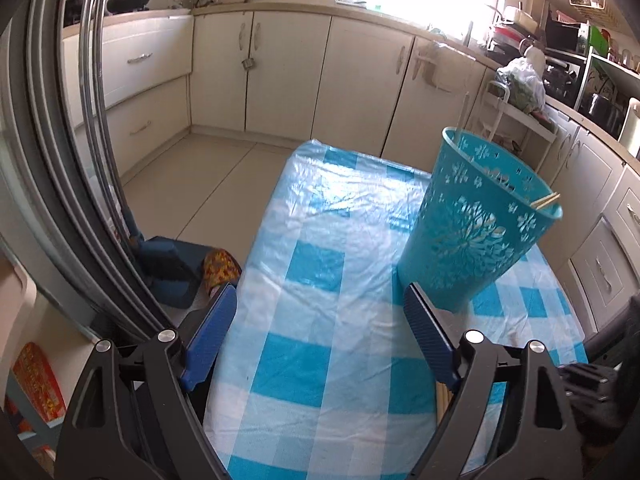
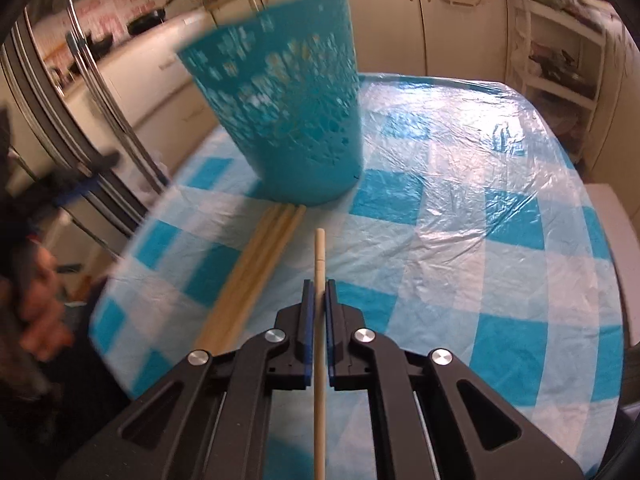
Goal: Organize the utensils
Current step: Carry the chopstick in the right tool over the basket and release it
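Right gripper (image 2: 319, 294): pressed together on a single pale chopstick (image 2: 319, 256), which runs straight along the fingers and sticks out forward past the tips
Chopstick axis: long axis in line with the gripper's forward direction, front end aimed at the foot of the basket, raised a little above the cloth as far as I can judge
Basket (image 2: 288, 120): teal perforated bin standing on the table straight ahead and slightly left of the right gripper, open mouth well above the chopstick's tip; at least one stick end already pokes over its rim in the left wrist view (image 1: 545, 201)
Loose chopsticks (image 2: 256, 276): a bundle lying flat on the cloth just left of the held one, far ends nearly touching the basket's base
Left gripper (image 1: 320, 312): spread wide and holding nothing, basket (image 1: 472, 220) ahead and to its right
Table (image 2: 500, 220): covered by a blue and white checked plastic cloth
Nearer hand: the right, which already carries the load
Coming move, as I judge it: lift the chopstick, tip it upright and drop it through the basket's mouth; the rim's height over the tip is what matters
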A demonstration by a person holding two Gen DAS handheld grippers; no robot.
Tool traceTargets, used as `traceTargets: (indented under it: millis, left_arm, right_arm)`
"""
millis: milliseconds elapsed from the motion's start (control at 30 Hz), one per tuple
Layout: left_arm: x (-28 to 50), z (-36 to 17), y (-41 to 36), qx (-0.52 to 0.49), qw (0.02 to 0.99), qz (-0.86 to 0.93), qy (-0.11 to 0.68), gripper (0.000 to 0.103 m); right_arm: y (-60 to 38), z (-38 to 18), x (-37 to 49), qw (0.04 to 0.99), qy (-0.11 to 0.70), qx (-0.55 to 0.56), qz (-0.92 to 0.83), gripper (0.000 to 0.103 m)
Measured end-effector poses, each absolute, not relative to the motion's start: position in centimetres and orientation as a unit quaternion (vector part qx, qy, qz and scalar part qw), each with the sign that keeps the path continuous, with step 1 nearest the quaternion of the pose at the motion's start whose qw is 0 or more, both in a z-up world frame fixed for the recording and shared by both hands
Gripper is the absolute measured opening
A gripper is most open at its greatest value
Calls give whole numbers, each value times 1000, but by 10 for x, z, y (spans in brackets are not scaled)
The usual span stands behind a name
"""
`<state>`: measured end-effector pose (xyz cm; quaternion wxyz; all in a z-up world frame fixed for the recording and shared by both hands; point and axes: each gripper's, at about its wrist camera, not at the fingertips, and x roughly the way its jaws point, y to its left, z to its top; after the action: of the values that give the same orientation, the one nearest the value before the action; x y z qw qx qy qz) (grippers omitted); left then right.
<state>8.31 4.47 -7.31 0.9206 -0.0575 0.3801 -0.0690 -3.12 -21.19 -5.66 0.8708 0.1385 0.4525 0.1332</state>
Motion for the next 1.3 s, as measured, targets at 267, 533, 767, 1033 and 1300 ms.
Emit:
traceTargets:
  millis: [267,533,767,1033,1300]
  left_arm:
    - [80,-81,53,-77,912,-62,399,82]
    - [76,-77,61,-93,912,-62,396,82]
    - [80,-90,66,-107,903,-59,413,82]
    - [76,-87,62,-99,907,-59,406,82]
    - [68,-77,58,-82,914,-60,393,85]
  right_arm:
    - [-225,63,-16,896,300,244,217,6]
    - [-229,125,37,919,219,255,207,6]
    - [-238,135,61,940,213,220,151,5]
    - [-229,87,85,940,273,177,103,5]
    - [-224,40,103,922,336,174,82,5]
